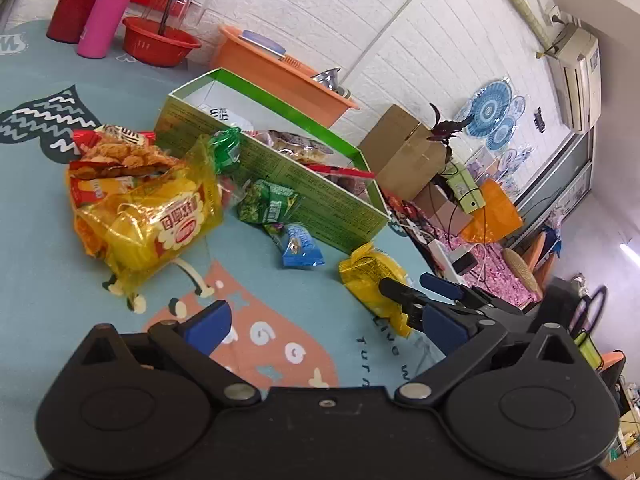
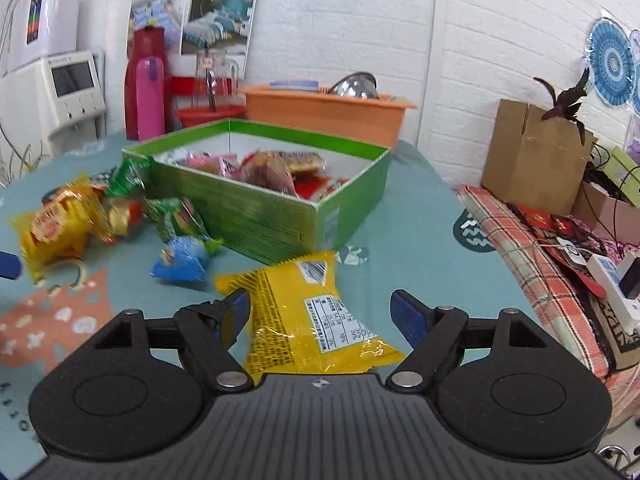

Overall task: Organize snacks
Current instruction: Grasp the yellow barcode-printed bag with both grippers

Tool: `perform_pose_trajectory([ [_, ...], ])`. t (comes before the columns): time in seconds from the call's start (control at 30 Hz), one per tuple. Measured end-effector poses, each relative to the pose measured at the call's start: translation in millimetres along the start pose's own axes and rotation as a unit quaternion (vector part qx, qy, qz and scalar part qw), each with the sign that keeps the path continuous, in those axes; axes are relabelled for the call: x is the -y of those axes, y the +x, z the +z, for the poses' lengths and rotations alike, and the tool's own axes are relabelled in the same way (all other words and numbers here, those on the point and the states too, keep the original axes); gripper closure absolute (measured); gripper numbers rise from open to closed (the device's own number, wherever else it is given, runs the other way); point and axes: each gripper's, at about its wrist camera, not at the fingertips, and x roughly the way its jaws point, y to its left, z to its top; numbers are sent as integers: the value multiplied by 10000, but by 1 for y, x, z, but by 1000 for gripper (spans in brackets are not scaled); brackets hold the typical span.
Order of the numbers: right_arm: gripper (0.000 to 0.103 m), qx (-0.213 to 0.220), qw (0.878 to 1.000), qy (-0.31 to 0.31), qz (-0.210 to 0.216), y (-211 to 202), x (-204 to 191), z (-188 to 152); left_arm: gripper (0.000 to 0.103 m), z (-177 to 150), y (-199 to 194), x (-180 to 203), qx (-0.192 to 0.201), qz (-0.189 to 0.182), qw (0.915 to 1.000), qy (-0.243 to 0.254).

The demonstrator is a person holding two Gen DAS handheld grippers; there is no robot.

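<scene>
Right wrist view: right claw (image 2: 320,314) spread wide, one blue pad on each side of one yellow snack packet (image 2: 310,312) that lies flat on the table (image 2: 416,216), back side up with barcode and a nutrition panel; print too small to read. Pads don't look to be touching the wrapper. Just past it stands one green box (image 2: 272,216), open top, several wrapped snacks inside, exact count unclear because they overlap. Left of the box, loose on the teal tablecloth: one blue packet (image 2: 182,262), a green packet (image 2: 176,216), and a pile of yellow and orange bags (image 2: 60,224), blurred. Left wrist view: left claw (image 1: 326,326) released, holding nothing, hovering over the cloth. Same yellow snack packet (image 1: 370,282) sits near the box corner, with the right claw's (image 1: 412,284) tips at it. Same view shows one large clear-yellow bag (image 1: 152,224) with red Chinese lettering, not legible to me, one orange bag (image 1: 120,152) printed with fried pieces behind it, two small green packets (image 1: 268,202), one blue packet (image 1: 298,246). Back of table: one red flask (image 1: 78,0), one pink flask (image 1: 110,8), one red basin (image 1: 160,42), one orange tub (image 1: 276,68). Cloth lettering partly visible, incomplete.
</scene>
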Motion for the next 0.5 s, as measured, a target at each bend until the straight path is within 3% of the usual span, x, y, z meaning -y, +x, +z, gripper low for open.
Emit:
perform_pose_trajectory([
  [0.1,0,-330,9989,256,215,5,-2,-6,0,-4,-1,-1,-15,51,10000,18],
  [0.33,0,-157,9881,242,1509,-35,-53,-18,0,-8,15,0,-200,-94,9997,-36],
  [0.5,0,-31,9932,201,1145,-52,-53,-21,0,4,39,15,-305,-215,9988,303],
])
